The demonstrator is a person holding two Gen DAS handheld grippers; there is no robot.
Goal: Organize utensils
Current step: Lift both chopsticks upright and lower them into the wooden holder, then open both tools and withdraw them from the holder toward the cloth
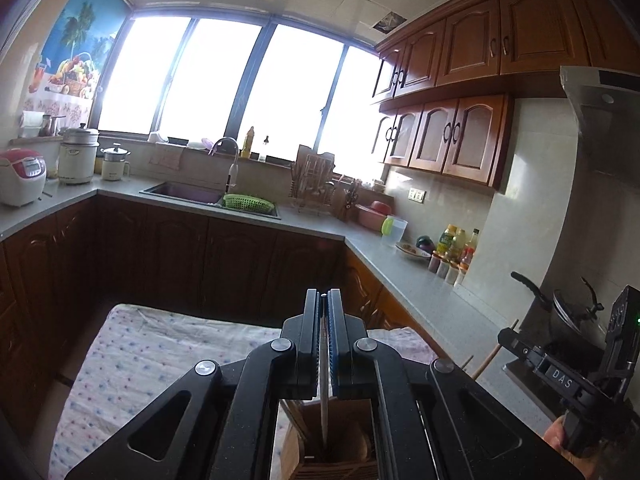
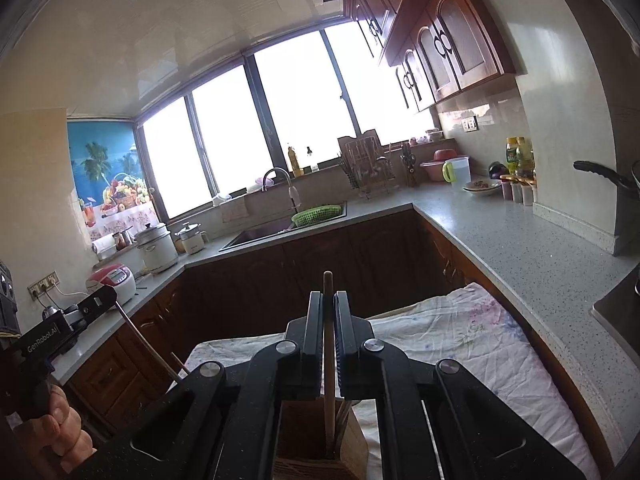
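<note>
My left gripper (image 1: 324, 296) is shut on a thin metal utensil (image 1: 323, 392) whose lower end reaches down into a wooden utensil holder (image 1: 344, 440) right below the fingers. My right gripper (image 2: 329, 296) is shut on a wooden stick-like utensil (image 2: 329, 360) that stands in the same wooden holder (image 2: 316, 436). Other wooden sticks lean in the holder (image 1: 294, 416). The right gripper also shows at the right of the left wrist view (image 1: 516, 340), and the left gripper at the left of the right wrist view (image 2: 108, 296).
The holder stands on a table with a white dotted cloth (image 1: 152, 356). Grey counters (image 2: 500, 232) run around the room, with a sink (image 1: 188, 192), a green basket (image 1: 246, 202), rice cookers (image 1: 20, 176), bottles (image 1: 452, 244), and a pot on the stove (image 1: 568, 316).
</note>
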